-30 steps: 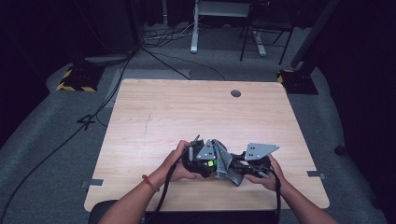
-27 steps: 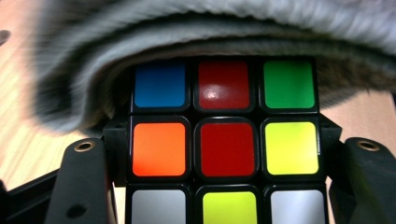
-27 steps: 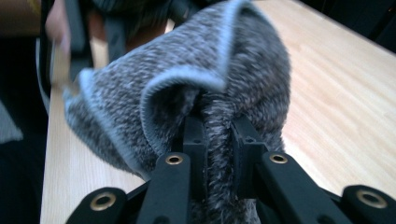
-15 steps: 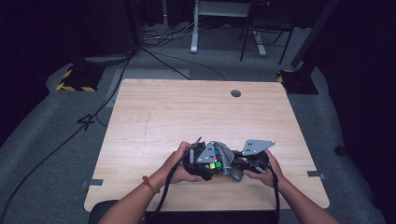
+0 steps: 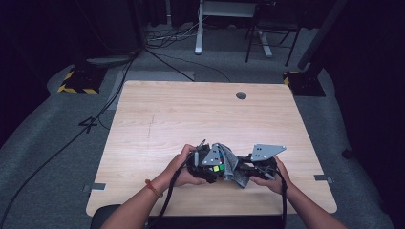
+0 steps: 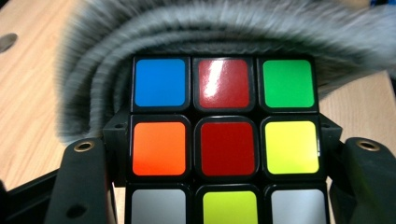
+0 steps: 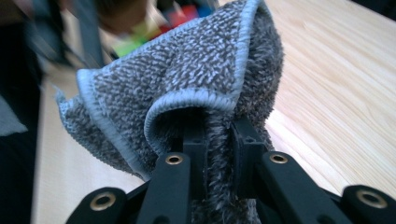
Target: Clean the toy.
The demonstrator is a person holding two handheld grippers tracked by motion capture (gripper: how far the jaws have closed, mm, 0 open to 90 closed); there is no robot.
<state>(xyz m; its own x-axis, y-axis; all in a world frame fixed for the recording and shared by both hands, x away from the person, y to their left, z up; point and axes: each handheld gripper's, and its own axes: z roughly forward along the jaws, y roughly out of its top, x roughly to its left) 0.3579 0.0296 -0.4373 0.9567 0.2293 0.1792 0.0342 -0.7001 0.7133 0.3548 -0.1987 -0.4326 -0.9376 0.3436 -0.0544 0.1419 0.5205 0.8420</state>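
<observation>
Both hands are working close to the table's near edge, a bit right of its middle. Left tongs [image 6: 224, 154] are clamping a puzzle cube [image 6: 223, 140] by its sides, jaws pressing on both flanks; the cube face toward the camera is showing blue, red, green on top, orange, red, yellow in the middle. Right tongs [image 7: 219, 140] are pinching a grey cloth [image 7: 187, 88], a fold of it squeezed between the closed jaws. In the high view the cloth [image 5: 234, 167] is sitting between the two grippers, touching the cube [image 5: 216, 168]; in the left gripper view it is bunching just behind the cube's top row. Farther off, the table [image 5: 191, 114] has a round hole [image 5: 241, 95] near the far edge.
</observation>
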